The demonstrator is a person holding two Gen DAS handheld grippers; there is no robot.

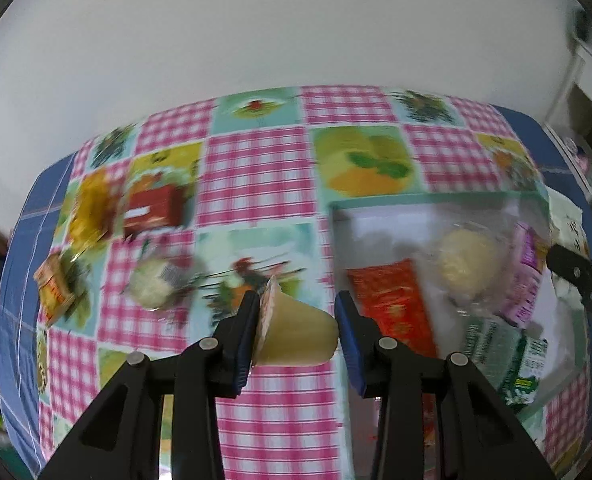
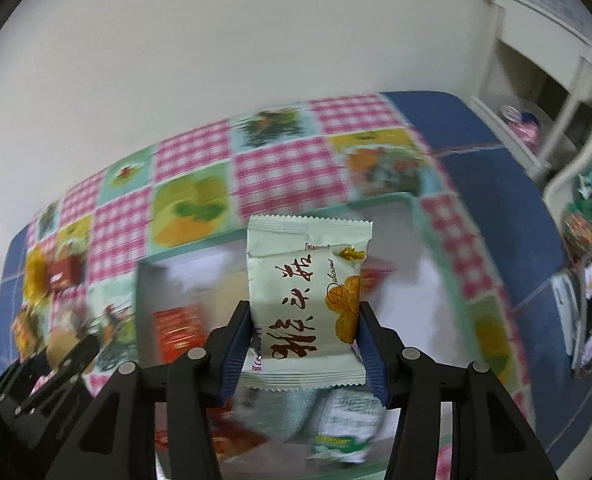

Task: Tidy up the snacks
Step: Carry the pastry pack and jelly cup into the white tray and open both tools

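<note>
tablecloth (image 1: 256,176): glossy checked plastic | snack packet (image 2: 308,280): matt crimped film | jelly cup (image 1: 300,330): translucent plastic

Pale green snack packet (image 2: 308,300) bears large brown Chinese characters, otherwise unreadable.

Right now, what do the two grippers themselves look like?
Both match. The left gripper and right gripper have black plastic linkage arms joined by round silver pins, ending in two flat fingers faced with ribbed dark blue pads. No cables, markings, hands or sleeves show.
</note>
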